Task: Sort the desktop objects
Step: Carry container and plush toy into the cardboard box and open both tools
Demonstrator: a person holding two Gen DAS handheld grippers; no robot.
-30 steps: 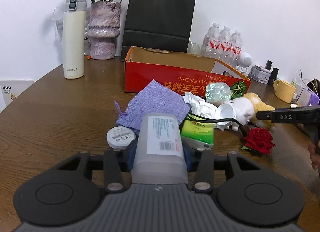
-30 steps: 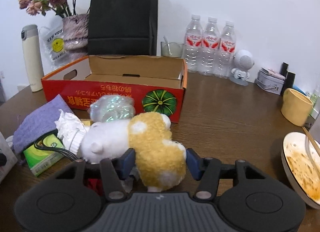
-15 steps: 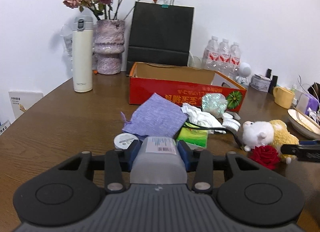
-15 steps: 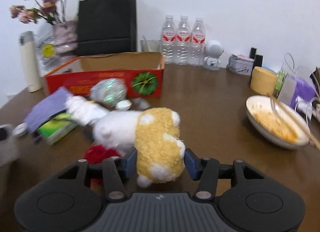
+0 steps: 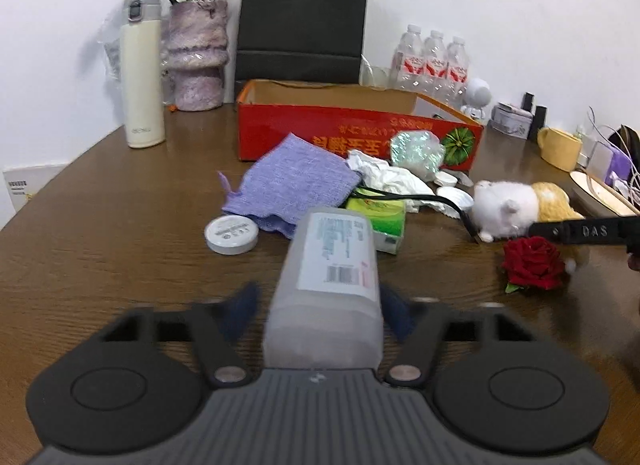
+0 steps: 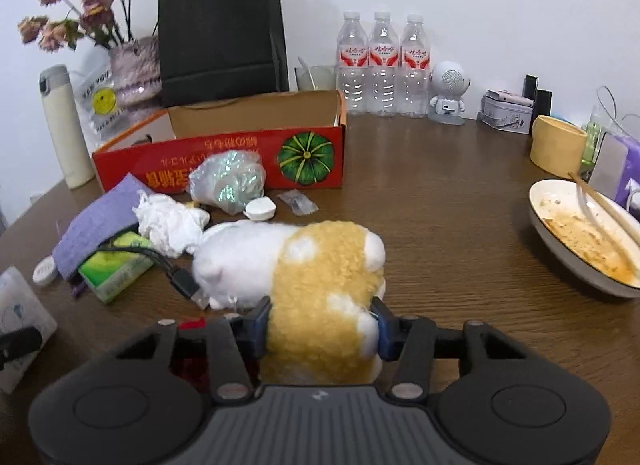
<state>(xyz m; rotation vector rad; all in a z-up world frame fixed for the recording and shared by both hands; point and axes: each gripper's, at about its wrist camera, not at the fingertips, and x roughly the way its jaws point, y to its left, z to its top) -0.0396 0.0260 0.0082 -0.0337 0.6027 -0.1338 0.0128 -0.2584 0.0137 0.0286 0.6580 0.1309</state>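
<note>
- Left wrist view: the left hand-held gripper has a frosted plastic case with a white barcode label between its blue pads, jaws roughly half apart and widening a little. The pads are blurred, and a narrow gap shows at each side, so I cannot tell whether they press on the case.
- Just ahead of this hand-held gripper, to the left, a round white tin lies on the wooden surface; beyond the tin lies a purple cloth pouch.
- Ahead and slightly right sits a green packet with a black cable across it, then crumpled white paper and a shiny crinkled bag.
- Farther ahead stands an open red cardboard box, with a cream flask well off to the left.
- To the right a red rose lies on the surface, touching the plush toy.
- Right wrist view: the right hand-held gripper is closing on a white and yellow plush toy; both pads press into its yellow rear half, and its white head points away to the left.
- To the right of this hand-held gripper sits a used bowl; a yellow mug stands farther ahead.
</note>
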